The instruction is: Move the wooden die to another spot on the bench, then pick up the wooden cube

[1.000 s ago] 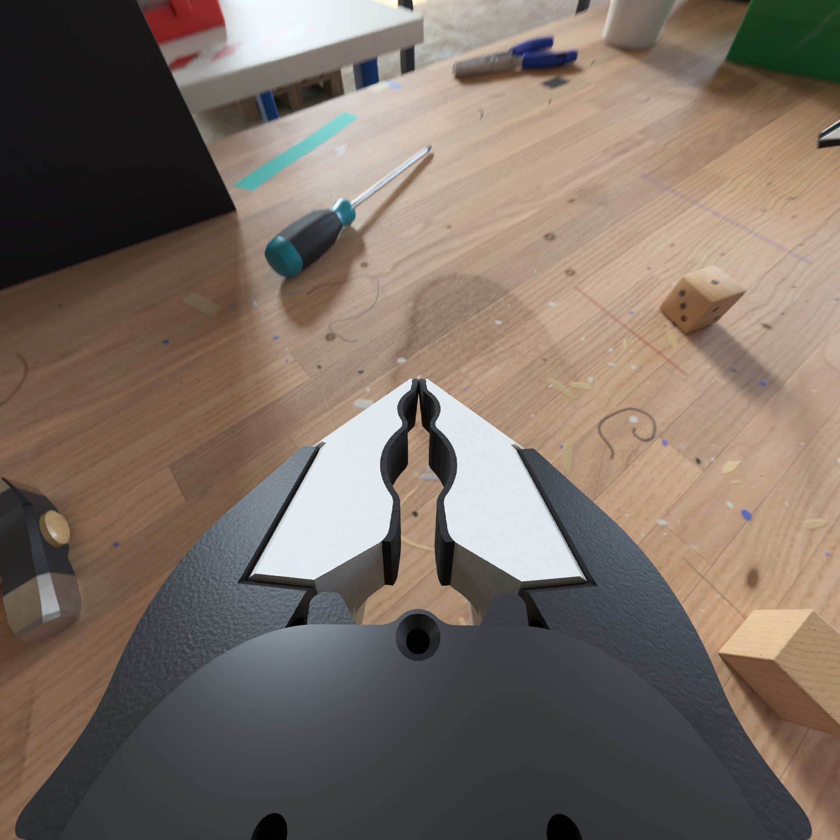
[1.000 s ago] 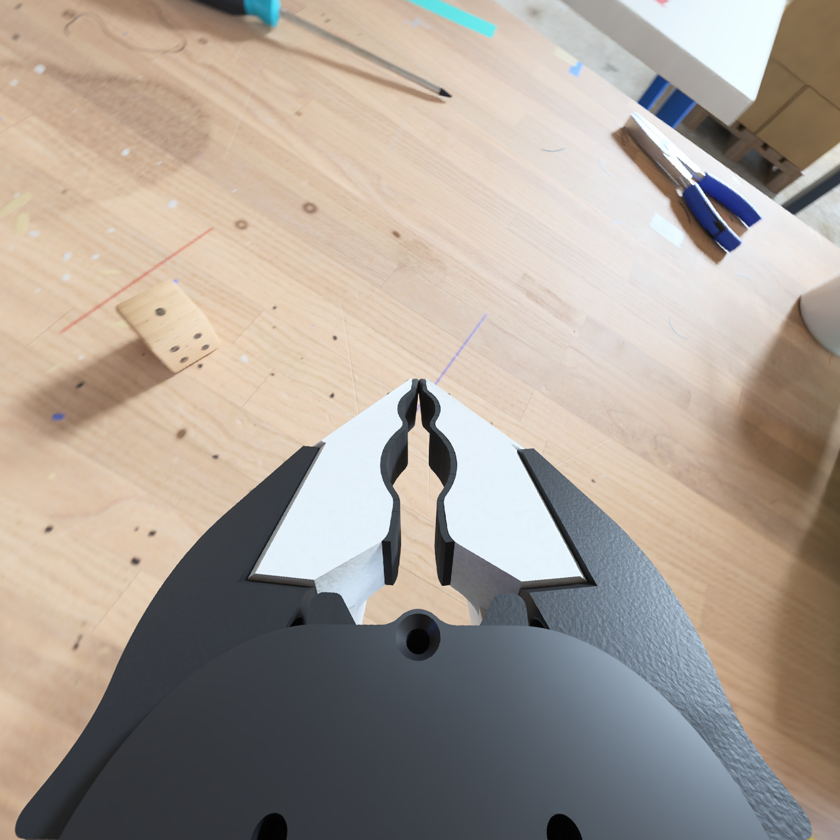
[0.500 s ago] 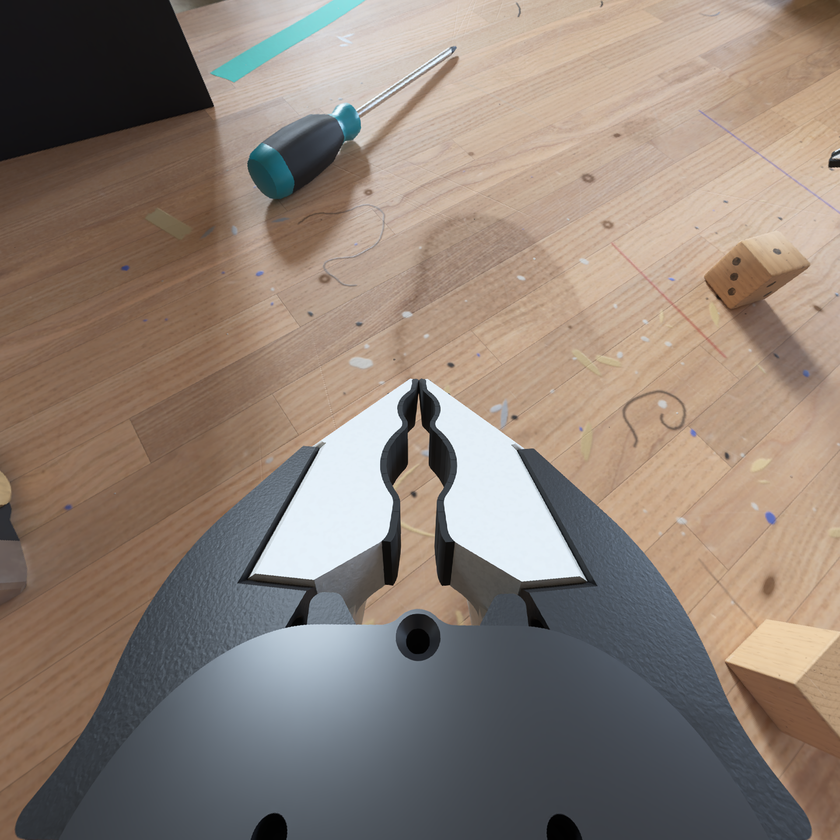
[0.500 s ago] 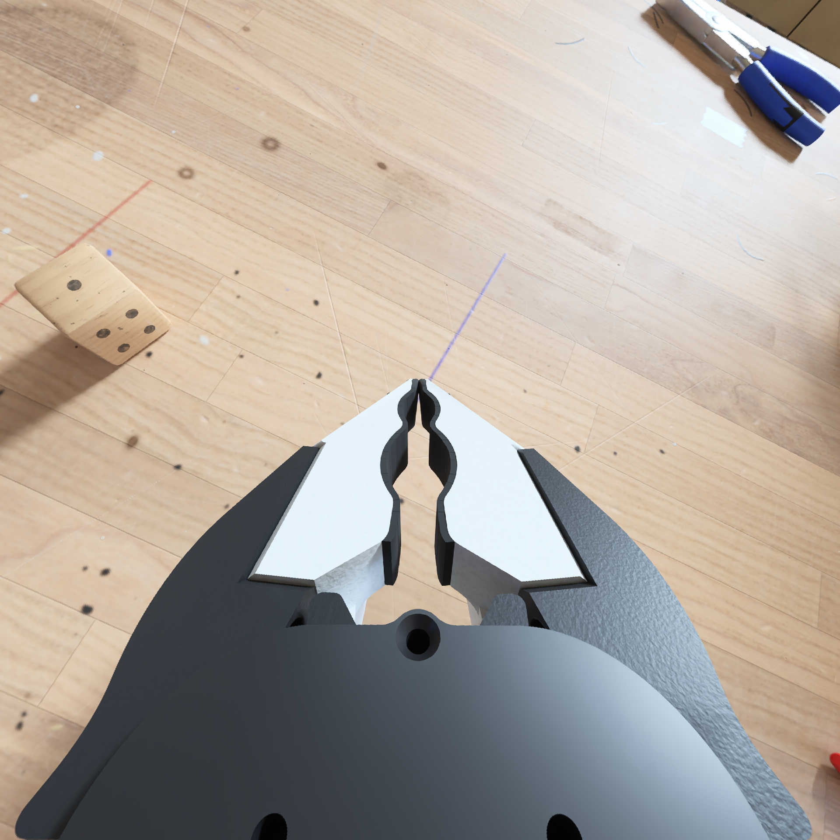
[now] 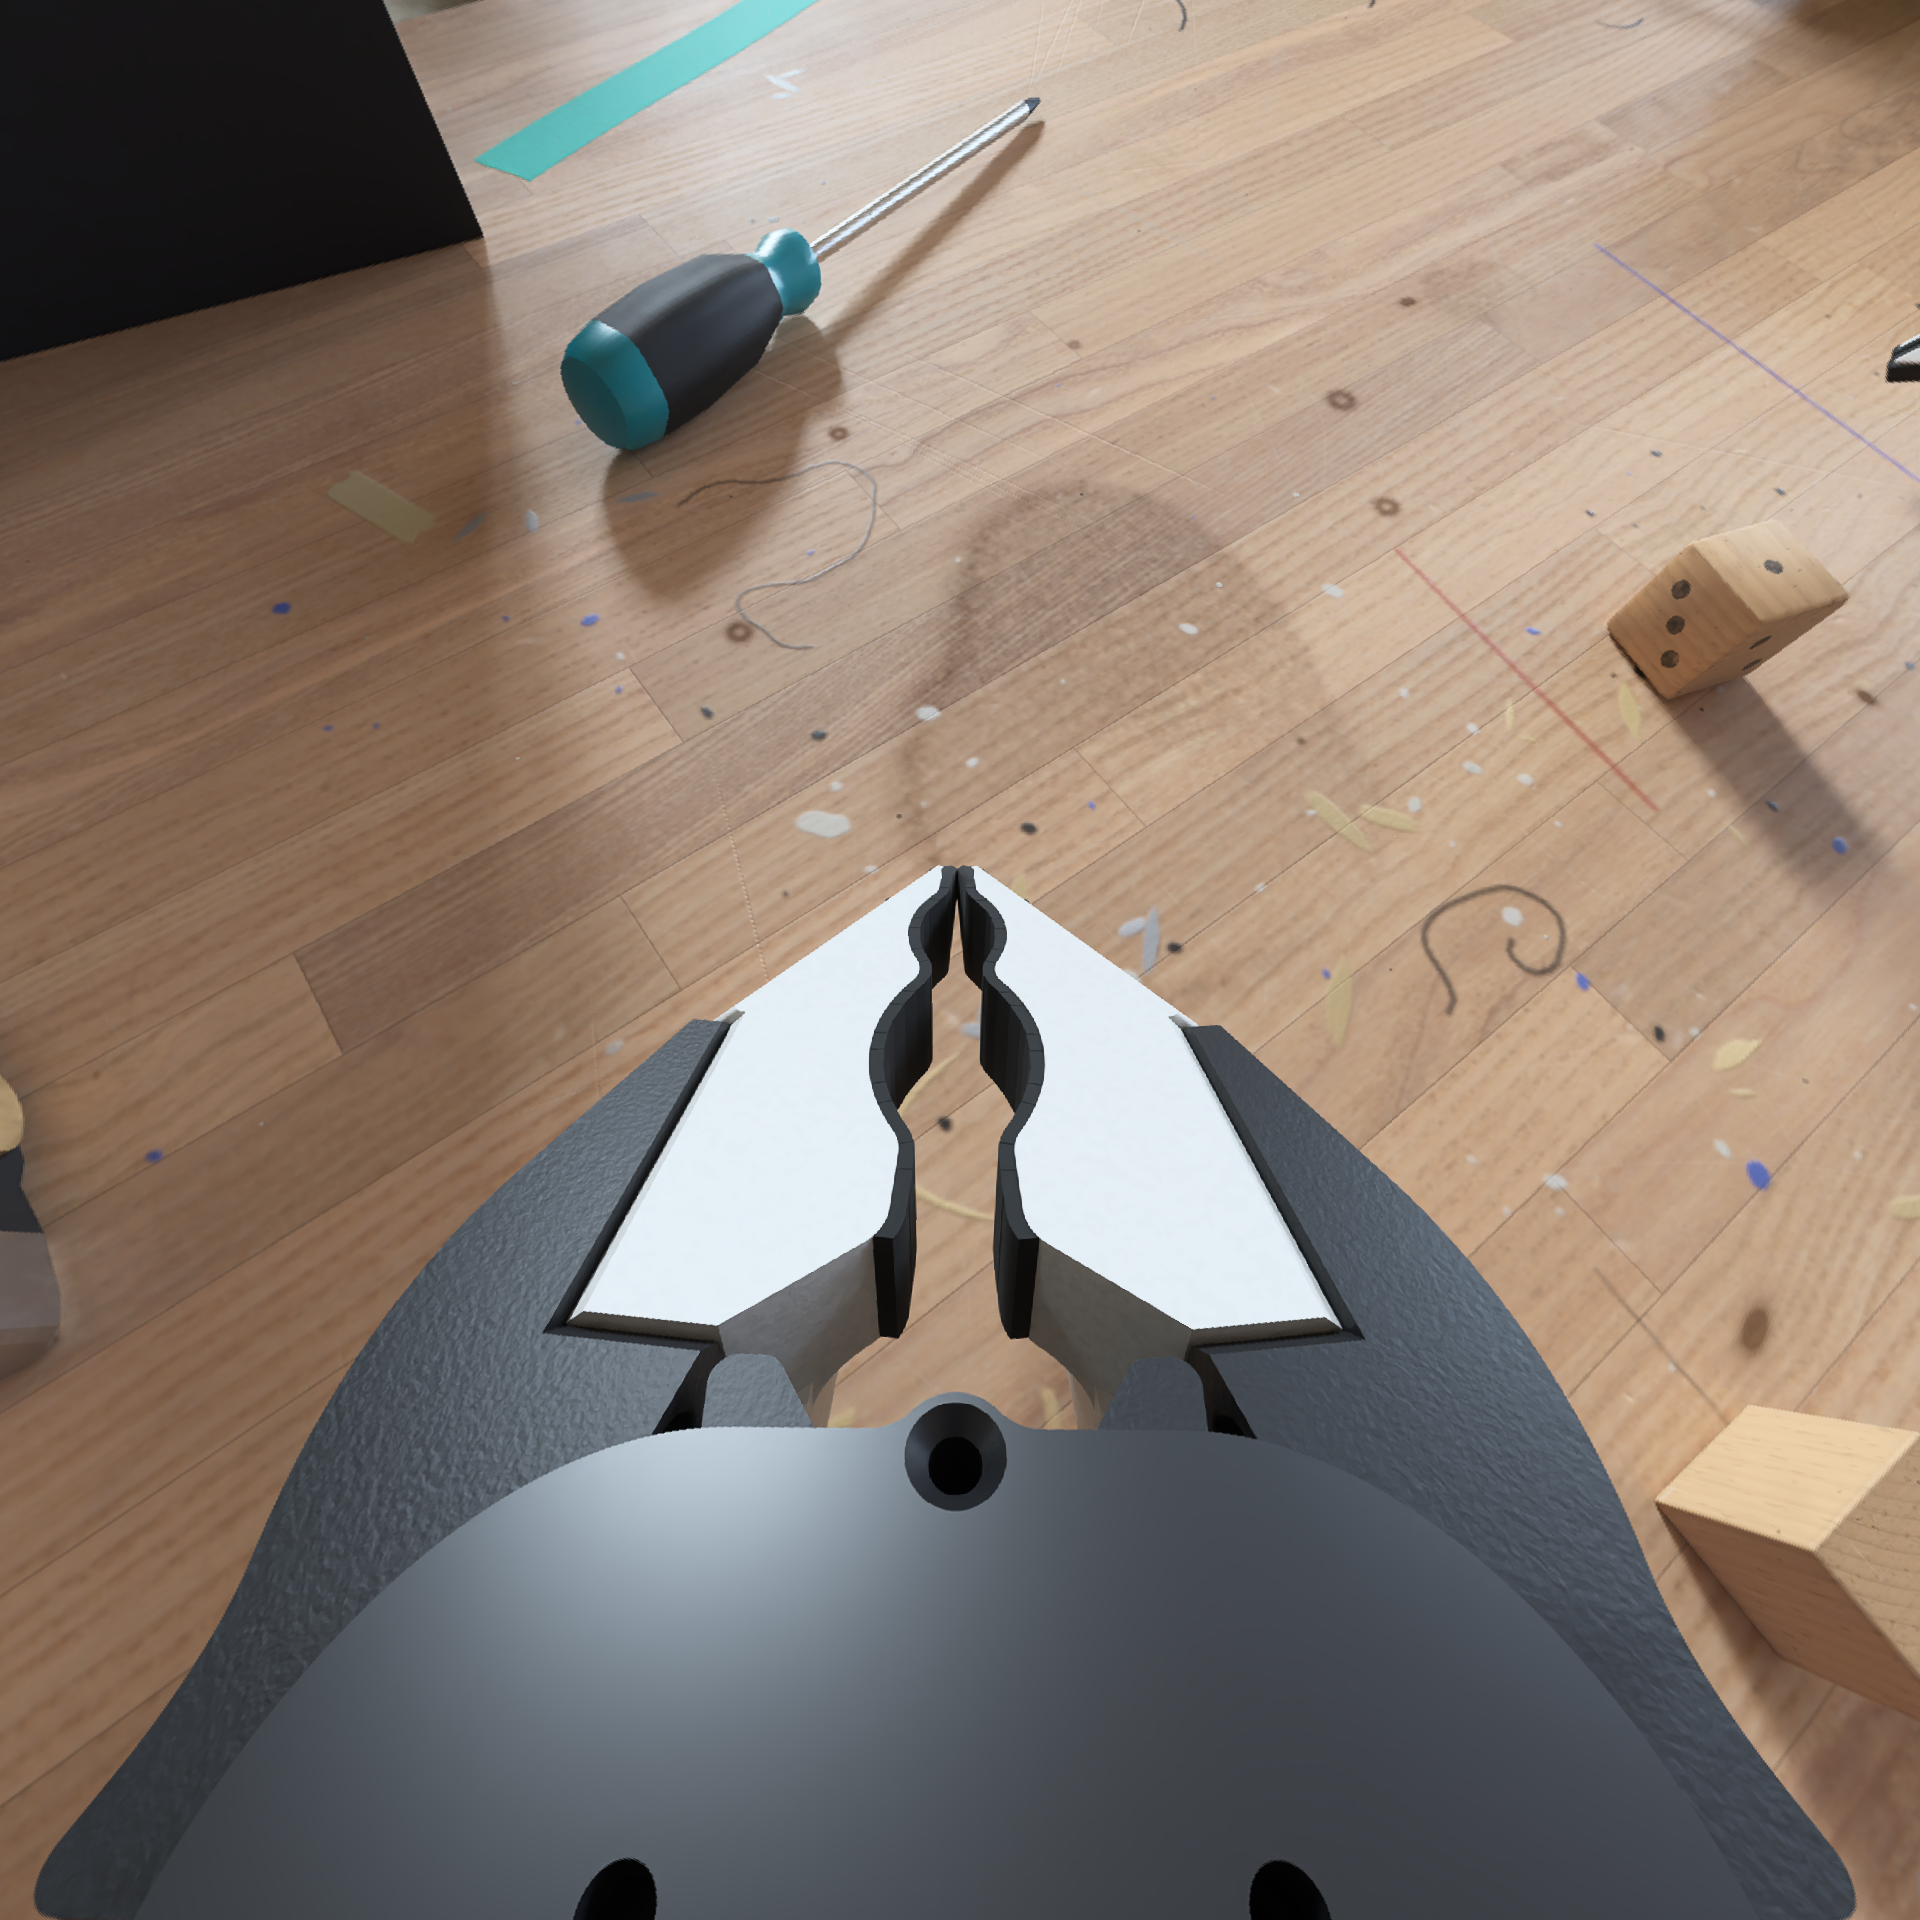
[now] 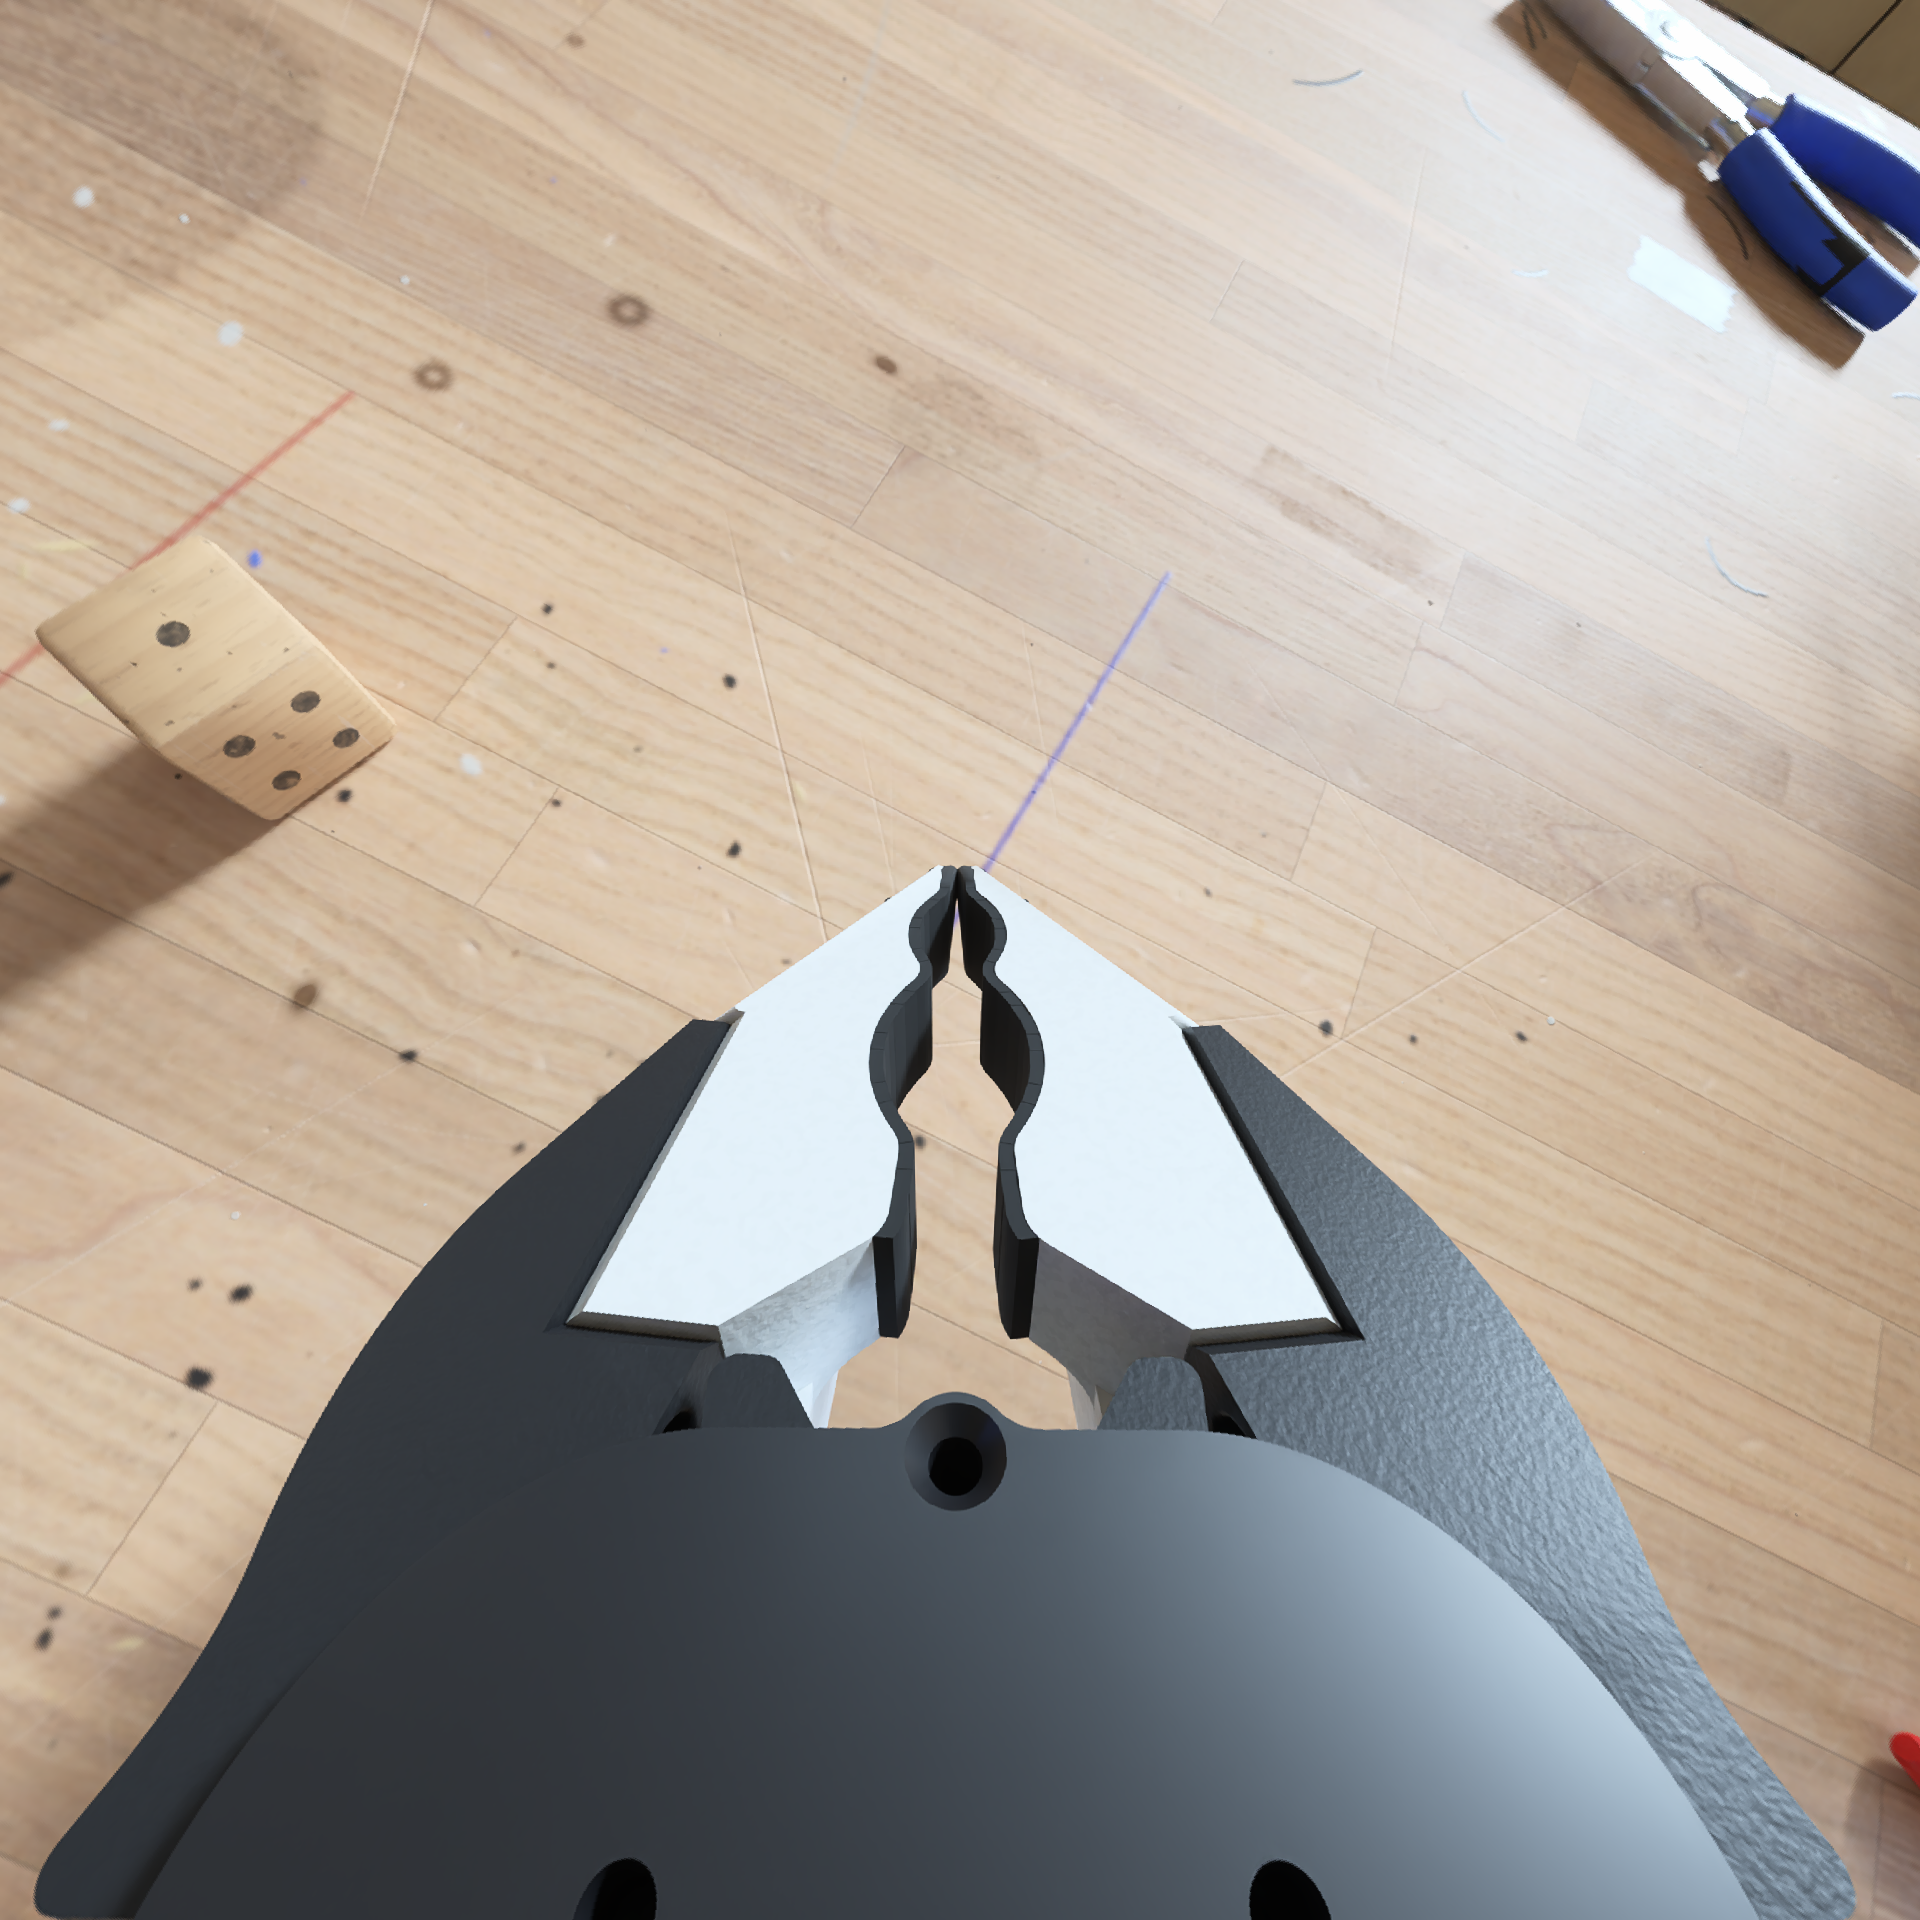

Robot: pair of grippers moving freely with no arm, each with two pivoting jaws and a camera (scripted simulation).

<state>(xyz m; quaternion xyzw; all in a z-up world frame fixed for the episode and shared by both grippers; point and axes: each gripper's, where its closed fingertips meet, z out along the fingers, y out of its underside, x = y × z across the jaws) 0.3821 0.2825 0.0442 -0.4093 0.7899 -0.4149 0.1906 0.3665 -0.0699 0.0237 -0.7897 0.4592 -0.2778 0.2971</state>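
From my left gripper, whose 2 white fingers meet at the tips with nothing between them, the small light-wood die with dark pips lies far off to the right on the worn wooden plank bench, tilted up on an edge and throwing a long shadow toward the near right. The plain pale wooden cube sits well apart from the die at my near right, beside the gripper's dark shell and cut off by the frame edge. Only bare, speckled boards and a thin red line lie between my fingertips and the die. Far to the left lies a screwdriver with a black and teal handle and a steel shaft, past it a strip of teal tape and a black box at the far left corner. From my right gripper, also pinched closed and empty, I see the die to the far left, 1 pip up and 4 on the near face, with clear bench between. Blue-handled pliers rest at the far right, well apart from everything.
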